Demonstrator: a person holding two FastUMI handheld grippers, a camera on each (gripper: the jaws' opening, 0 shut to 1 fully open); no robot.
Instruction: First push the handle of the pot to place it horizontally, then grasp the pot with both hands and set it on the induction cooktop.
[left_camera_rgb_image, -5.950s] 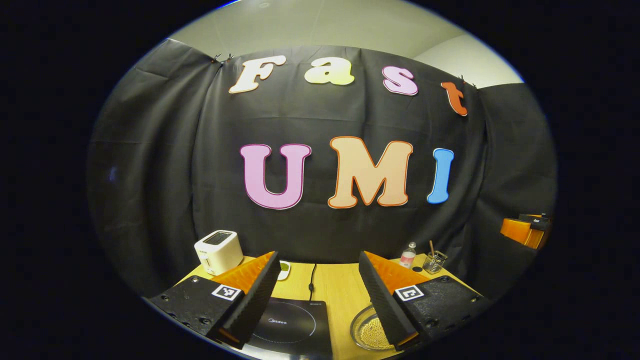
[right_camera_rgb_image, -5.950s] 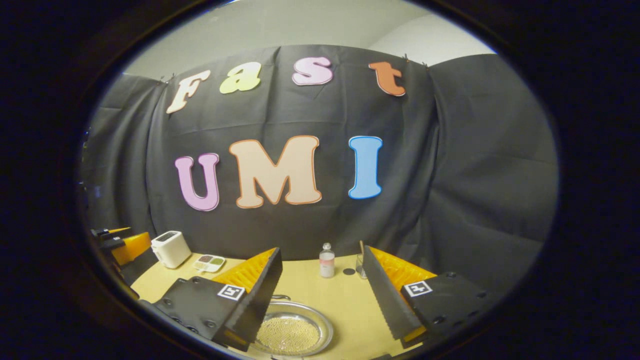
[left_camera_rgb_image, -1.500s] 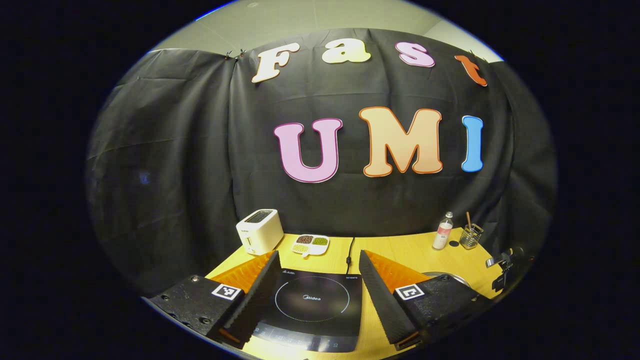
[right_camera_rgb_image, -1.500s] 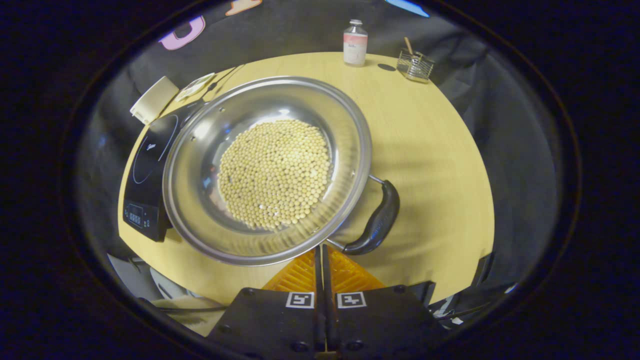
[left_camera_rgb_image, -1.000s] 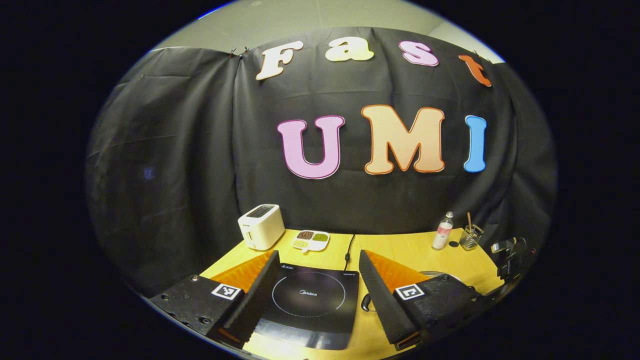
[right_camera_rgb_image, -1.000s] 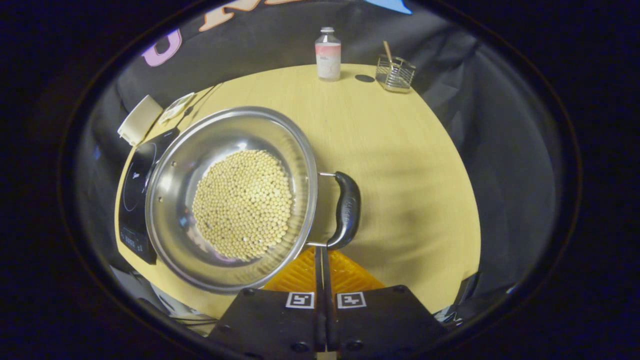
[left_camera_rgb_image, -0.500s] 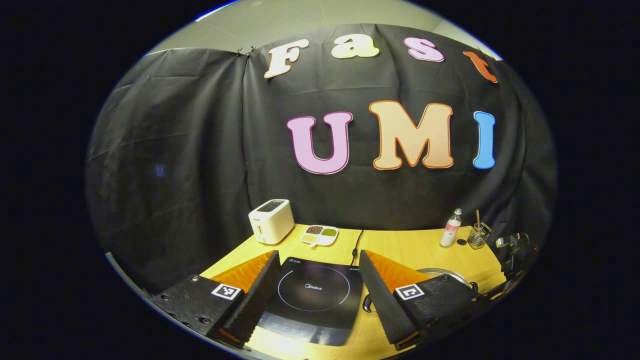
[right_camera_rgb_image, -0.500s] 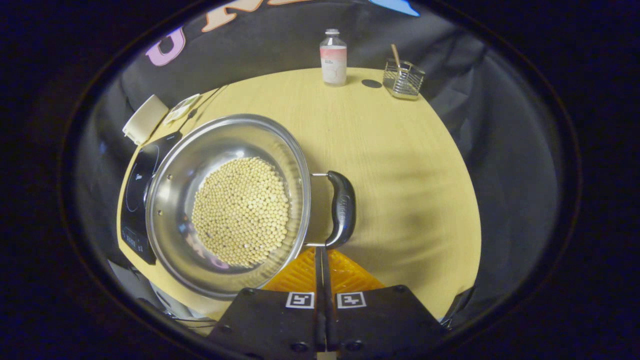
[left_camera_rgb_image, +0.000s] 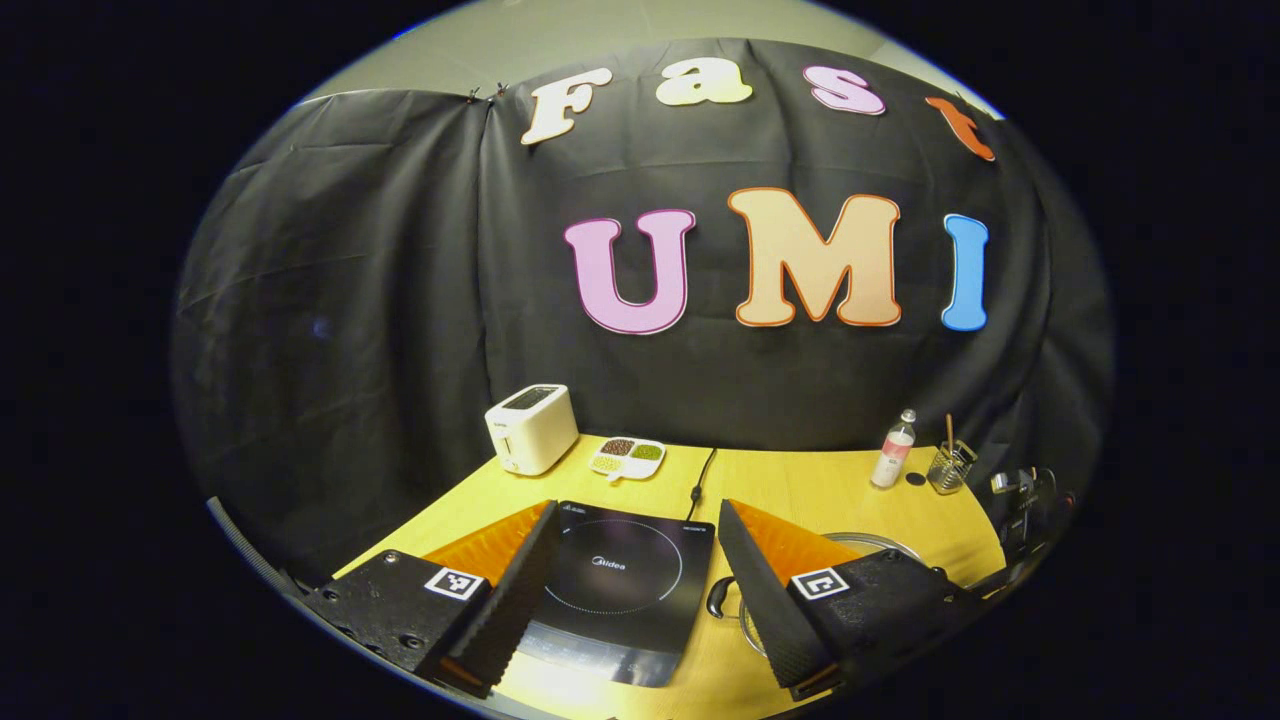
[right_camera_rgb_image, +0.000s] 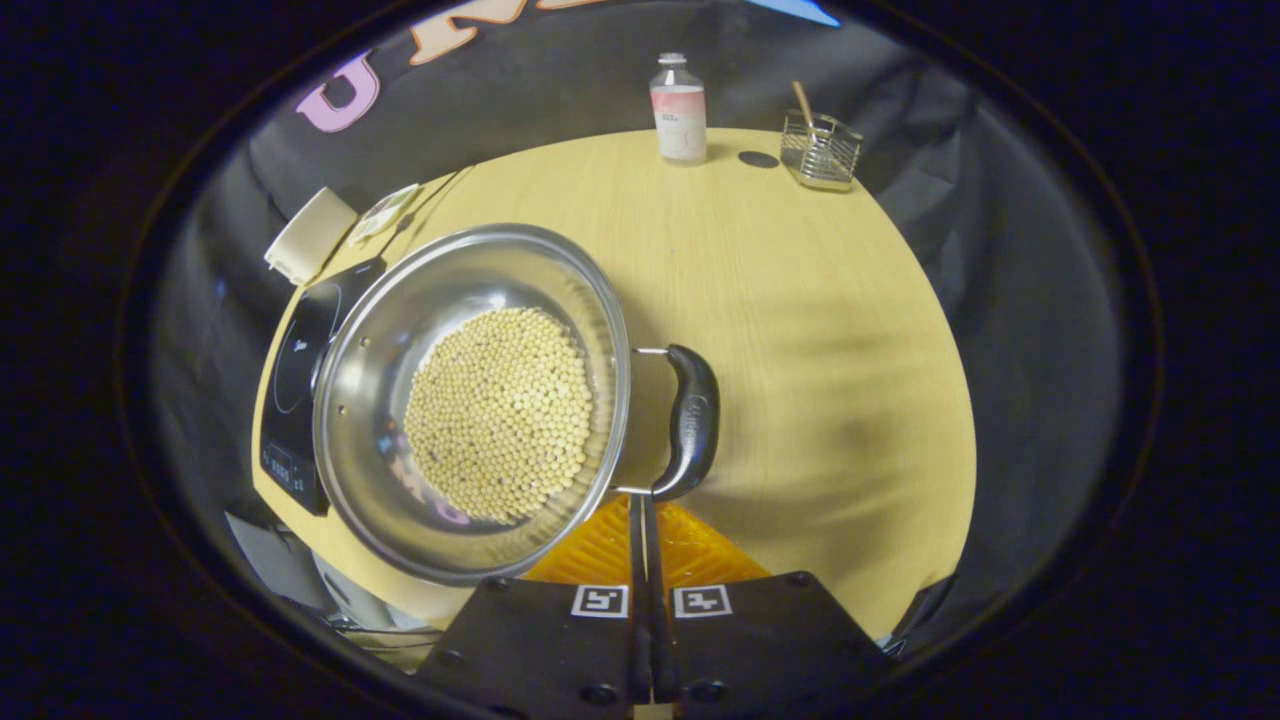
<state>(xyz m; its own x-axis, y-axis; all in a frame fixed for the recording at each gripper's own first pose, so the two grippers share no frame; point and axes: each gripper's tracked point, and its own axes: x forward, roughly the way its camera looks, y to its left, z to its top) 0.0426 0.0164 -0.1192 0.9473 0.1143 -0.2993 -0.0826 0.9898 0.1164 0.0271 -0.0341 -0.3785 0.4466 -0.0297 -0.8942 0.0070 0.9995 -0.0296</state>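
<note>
In the right gripper view a steel pot (right_camera_rgb_image: 395, 330) holding yellow beans (right_camera_rgb_image: 500, 412) stands on the wooden table (right_camera_rgb_image: 800, 300). Its black handle (right_camera_rgb_image: 693, 420) points to the right. My right gripper (right_camera_rgb_image: 640, 505) is shut, and its tips rest against the near end of that handle. The black induction cooktop (right_camera_rgb_image: 298, 375) lies just left of the pot. In the left gripper view my left gripper (left_camera_rgb_image: 635, 600) is open and hovers above the cooktop (left_camera_rgb_image: 620, 575). The pot's rim (left_camera_rgb_image: 885, 545) and its other handle (left_camera_rgb_image: 718, 597) peek out beside the right finger.
A white toaster (left_camera_rgb_image: 530, 428) and a divided dish (left_camera_rgb_image: 627, 457) stand at the table's back left. A bottle (right_camera_rgb_image: 679, 108) and a wire holder (right_camera_rgb_image: 820, 150) stand at the back right. A power cord (left_camera_rgb_image: 703, 470) runs from the cooktop to the wall.
Over the last seconds the right gripper, shut, swung the pot's handle from a diagonal to pointing right. Since half a second ago the pot has barely moved. The left gripper drifted slightly.
</note>
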